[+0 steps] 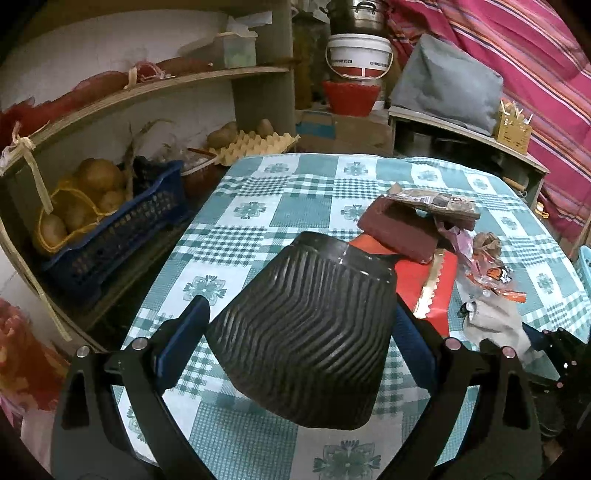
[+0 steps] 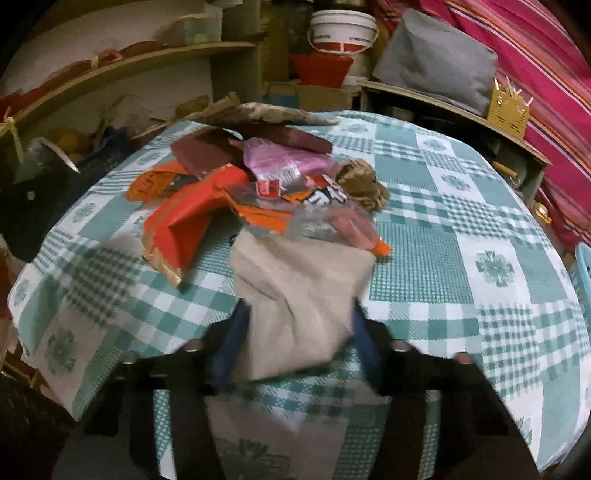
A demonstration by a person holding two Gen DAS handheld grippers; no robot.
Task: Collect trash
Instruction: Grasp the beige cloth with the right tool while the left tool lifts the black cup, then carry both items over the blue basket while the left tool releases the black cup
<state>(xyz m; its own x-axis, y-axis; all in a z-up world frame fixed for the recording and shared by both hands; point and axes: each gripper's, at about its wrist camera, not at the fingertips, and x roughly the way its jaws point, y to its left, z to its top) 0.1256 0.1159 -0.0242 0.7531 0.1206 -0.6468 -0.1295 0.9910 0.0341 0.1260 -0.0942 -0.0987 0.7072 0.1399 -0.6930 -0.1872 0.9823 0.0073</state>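
My counter carries a green-and-white checked cloth. To my left, a wooden shelf unit stands against a white wall. A low side table lies beyond the counter. A pink striped fabric hangs at right. Lighting is dim.

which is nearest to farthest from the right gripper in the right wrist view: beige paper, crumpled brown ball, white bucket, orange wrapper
1. beige paper, between the fingers of the right gripper
2. orange wrapper, just beyond the paper, middle of the pile
3. crumpled brown ball, farther back, right of the pile
4. white bucket, off the table, at the back
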